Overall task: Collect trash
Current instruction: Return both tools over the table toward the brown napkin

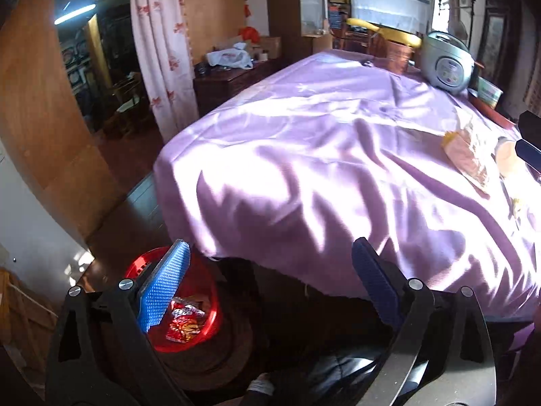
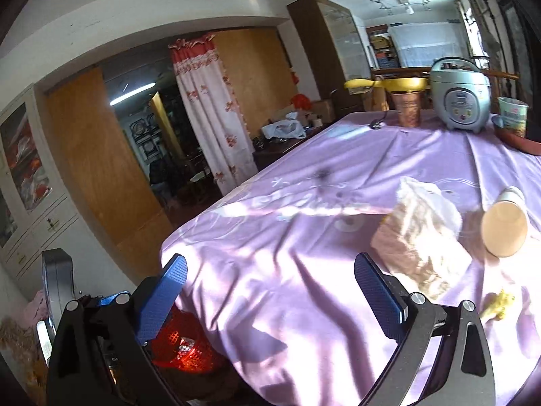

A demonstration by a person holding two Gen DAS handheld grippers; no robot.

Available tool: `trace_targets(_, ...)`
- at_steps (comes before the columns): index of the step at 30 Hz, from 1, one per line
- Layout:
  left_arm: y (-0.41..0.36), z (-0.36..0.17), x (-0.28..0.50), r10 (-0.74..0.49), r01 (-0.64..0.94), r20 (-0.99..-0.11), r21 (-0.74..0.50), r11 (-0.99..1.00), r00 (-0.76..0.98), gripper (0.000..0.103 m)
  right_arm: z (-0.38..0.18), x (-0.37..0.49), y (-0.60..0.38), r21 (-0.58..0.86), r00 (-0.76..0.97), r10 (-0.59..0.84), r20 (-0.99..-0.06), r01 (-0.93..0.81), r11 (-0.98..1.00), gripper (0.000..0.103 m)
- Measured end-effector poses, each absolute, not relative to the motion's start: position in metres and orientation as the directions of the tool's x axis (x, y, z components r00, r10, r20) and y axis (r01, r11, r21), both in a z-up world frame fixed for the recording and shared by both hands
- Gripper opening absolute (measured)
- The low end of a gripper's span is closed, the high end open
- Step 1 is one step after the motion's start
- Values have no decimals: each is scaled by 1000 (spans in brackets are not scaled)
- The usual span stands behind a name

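Left gripper (image 1: pixel 270 291): jaws wide, empty, lower frame. Right gripper (image 2: pixel 270 299): jaws wide, empty. A red round plastic basket (image 1: pixel 203 335) at lower left holds 1 red snack wrapper (image 1: pixel 184 321). On the purple cloth-covered table (image 2: pixel 304 237), right of frame: crumpled clear plastic bag (image 2: pixel 422 237), tipped paper cup (image 2: pixel 503 233).

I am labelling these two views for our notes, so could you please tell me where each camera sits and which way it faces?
Left wrist: on the left gripper, facing over the table edge and purple tablecloth, red plastic basket below; open jaws show.
Right wrist: on the right gripper, facing across the table toward the grey rice cooker; open jaws show.
Shared: cloth, cooker, basket, crumpled clear plastic bag, tipped paper cup.
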State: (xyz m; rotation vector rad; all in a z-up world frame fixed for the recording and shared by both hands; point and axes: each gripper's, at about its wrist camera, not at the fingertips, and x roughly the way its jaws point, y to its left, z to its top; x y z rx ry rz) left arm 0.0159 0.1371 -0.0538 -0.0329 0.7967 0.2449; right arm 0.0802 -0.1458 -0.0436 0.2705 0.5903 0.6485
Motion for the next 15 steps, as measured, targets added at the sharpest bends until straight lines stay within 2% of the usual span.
trace_targets(10,46,-43,75,65,-13,-715,77,997,696,93,-72,98,-273,448,792,420,-444,-209,869,97)
trace_targets(15,-6,-41,102,15,87,-716,105,991,698,93,-82,107,-314,403,836,286,-468,-86,911,97)
